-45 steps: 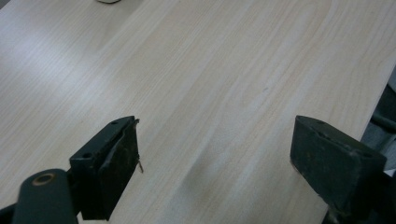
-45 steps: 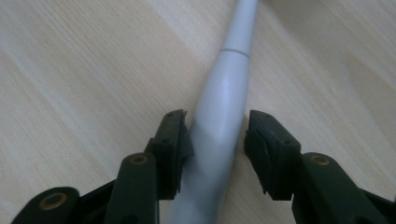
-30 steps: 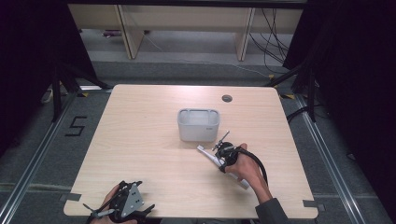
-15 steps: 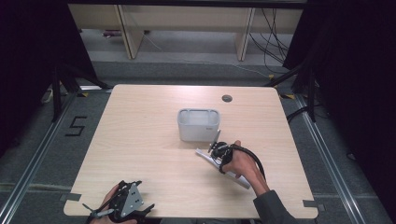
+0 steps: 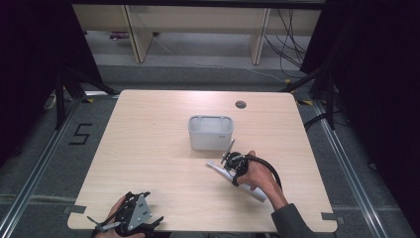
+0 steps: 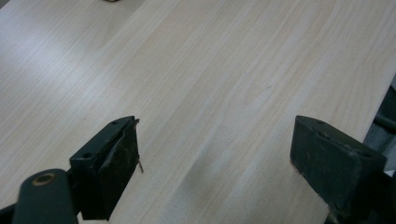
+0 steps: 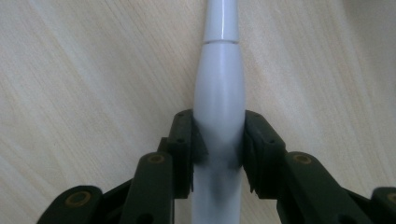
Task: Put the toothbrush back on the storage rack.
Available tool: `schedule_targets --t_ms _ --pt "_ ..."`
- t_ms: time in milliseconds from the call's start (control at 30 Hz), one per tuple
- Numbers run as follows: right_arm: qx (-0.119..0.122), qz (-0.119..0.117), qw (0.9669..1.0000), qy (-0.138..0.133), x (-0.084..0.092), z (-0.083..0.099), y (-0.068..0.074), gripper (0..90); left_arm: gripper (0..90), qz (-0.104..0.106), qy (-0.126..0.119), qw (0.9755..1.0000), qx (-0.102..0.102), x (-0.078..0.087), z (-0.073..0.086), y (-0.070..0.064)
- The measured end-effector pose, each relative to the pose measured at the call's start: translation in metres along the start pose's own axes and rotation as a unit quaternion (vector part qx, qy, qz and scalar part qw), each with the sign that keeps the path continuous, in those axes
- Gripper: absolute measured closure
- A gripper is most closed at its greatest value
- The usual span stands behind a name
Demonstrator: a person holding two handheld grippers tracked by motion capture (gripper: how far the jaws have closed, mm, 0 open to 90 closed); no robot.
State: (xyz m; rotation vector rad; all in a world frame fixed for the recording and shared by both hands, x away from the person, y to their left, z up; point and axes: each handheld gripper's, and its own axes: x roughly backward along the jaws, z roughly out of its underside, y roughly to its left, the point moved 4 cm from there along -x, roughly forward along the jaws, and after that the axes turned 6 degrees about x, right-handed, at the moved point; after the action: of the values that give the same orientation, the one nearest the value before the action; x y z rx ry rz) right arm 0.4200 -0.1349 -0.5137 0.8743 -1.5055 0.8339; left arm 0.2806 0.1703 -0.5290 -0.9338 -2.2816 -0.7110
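A long white tapered handle (image 7: 219, 70) lies flat on the wooden table (image 5: 148, 148), just in front of a white open-topped box (image 5: 210, 133). My right gripper (image 7: 219, 135) is shut on the handle's thick middle, with both pads pressed against its sides. In the high view the right gripper (image 5: 230, 166) sits over the handle (image 5: 216, 168), angled towards the box's front right corner. My left gripper (image 5: 141, 208) rests at the table's front left edge. Its jaws stand wide open (image 6: 215, 154) over bare wood with nothing between them.
A small round hole (image 5: 240, 104) sits in the table near the far right edge. Cables and shelving legs stand on the floor beyond the table. The black cable of the right gripper loops beside the person's hand (image 5: 260, 176).
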Motion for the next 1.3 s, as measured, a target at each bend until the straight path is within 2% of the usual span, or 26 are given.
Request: schedule_targets --t_ms 133,200,233,333,400,433,467,533,633,667,700,733,767,800,867,933,967,1000,1033,1067,1100,1133,1167,1200,1267,1300 --pt "0.0 -0.007 0.9999 -0.009 0.002 0.003 0.002 67.1 15.0 0.003 0.001 1.0 -0.001 0.0 0.0 0.0" --pt "-0.001 -0.01 0.9998 -0.02 0.004 0.005 0.002 67.2 15.0 -0.007 -0.003 1.0 0.002 -0.001 0.0 0.0" --pt "-0.001 -0.009 0.9996 -0.027 0.005 0.006 0.002 67.1 15.0 0.001 0.001 1.0 0.002 0.001 0.0 0.0" --pt "-0.01 -0.004 0.9986 -0.053 0.013 0.01 0.0 67.2 15.0 -0.001 0.001 1.0 0.001 0.001 0.0 0.001" --pt "-0.003 -0.004 0.9982 -0.06 0.014 0.01 -0.001 67.2 15.0 -0.001 0.001 1.0 0.002 0.0 0.001 0.001" --pt "-0.014 -0.002 0.997 -0.077 0.021 0.013 0.0 67.2 15.0 -0.001 0.001 1.0 0.0 0.0 0.001 0.0" --pt "-0.014 -0.002 0.997 -0.077 0.021 0.013 0.0 67.2 15.0 -0.001 0.001 1.0 0.0 0.0 0.001 0.0" --pt "-0.008 0.002 0.9946 -0.104 0.029 0.013 -0.001 67.2 15.0 0.002 0.002 1.0 0.0 0.0 0.0 0.0" --pt "-0.008 0.007 0.9918 -0.127 0.034 0.012 0.001 67.2 15.0 -0.002 0.002 1.0 0.0 0.0 0.001 0.001" --pt "-0.008 0.009 0.9916 -0.129 0.036 0.012 0.0 67.2 15.0 -0.01 -0.005 0.9999 0.007 -0.002 0.001 0.0" --pt "-0.001 0.011 0.9909 -0.134 0.038 0.012 -0.001 67.2 15.0 -0.008 -0.003 0.9999 0.006 -0.001 0.001 0.001" --pt "-0.008 0.013 0.9904 -0.137 0.04 0.013 0.0 67.2 15.0 -0.003 -0.007 0.9999 0.011 -0.001 0.0 0.0" --pt "-0.006 0.014 0.9893 -0.145 0.042 0.012 0.0 67.2 15.0 -0.008 -0.004 0.9999 0.006 -0.001 0.001 0.001" --pt "-0.002 0.014 0.9885 -0.151 0.043 0.012 0.0 67.2 15.0 -0.004 -0.005 1.0 0.007 -0.001 0.001 0.0" --pt "-0.017 0.012 0.9865 -0.162 0.046 0.012 0.002 67.2 15.0 -0.008 -0.001 1.0 0.003 -0.001 0.001 0.001" --pt "-0.014 0.01 0.9856 -0.168 0.047 0.012 0.002 67.2 15.0 -0.009 -0.001 1.0 0.003 -0.001 0.001 0.0" --pt "-0.016 0.011 0.9841 -0.176 0.049 0.012 0.002 67.2 15.0 -0.006 -0.001 1.0 0.003 -0.001 0.001 0.001" --pt "-0.019 0.013 0.9803 -0.196 0.054 0.012 0.0 67.2 15.0 -0.009 -0.004 0.9999 0.007 -0.001 0.001 0.0" --pt "-0.027 0.008 0.979 -0.202 0.056 0.012 0.001 67.2 15.0 -0.008 -0.003 0.9999 0.005 -0.001 0.001 0.001" --pt "-0.027 0.011 0.9756 -0.218 0.061 0.012 -0.001 67.2 15.0 -0.007 0.0 1.0 0.003 -0.001 0.001 0.0" --pt "-0.027 0.011 0.9756 -0.218 0.061 0.012 -0.001 67.2 15.0 -0.007 0.0 1.0 0.003 -0.001 0.001 0.0" --pt "-0.044 0.021 0.9721 -0.229 0.065 0.012 -0.001 67.2 15.0 -0.007 -0.001 1.0 0.003 0.0 0.001 0.0" --pt "-0.046 0.027 0.9686 -0.243 0.068 0.013 -0.003 67.2 15.0 -0.007 -0.001 1.0 0.002 0.0 0.001 0.0" --pt "-0.036 0.019 0.9671 -0.251 0.072 0.013 -0.004 67.2 15.0 -0.01 -0.001 1.0 0.003 0.0 0.001 0.0" --pt "-0.051 0.04 0.958 -0.279 0.076 0.013 -0.006 67.2 15.0 -0.004 0.003 1.0 0.001 0.001 0.001 0.0" --pt "-0.026 0.037 0.9536 -0.298 0.08 0.013 -0.01 67.2 15.0 -0.007 0.001 1.0 0.001 0.0 0.001 0.0"
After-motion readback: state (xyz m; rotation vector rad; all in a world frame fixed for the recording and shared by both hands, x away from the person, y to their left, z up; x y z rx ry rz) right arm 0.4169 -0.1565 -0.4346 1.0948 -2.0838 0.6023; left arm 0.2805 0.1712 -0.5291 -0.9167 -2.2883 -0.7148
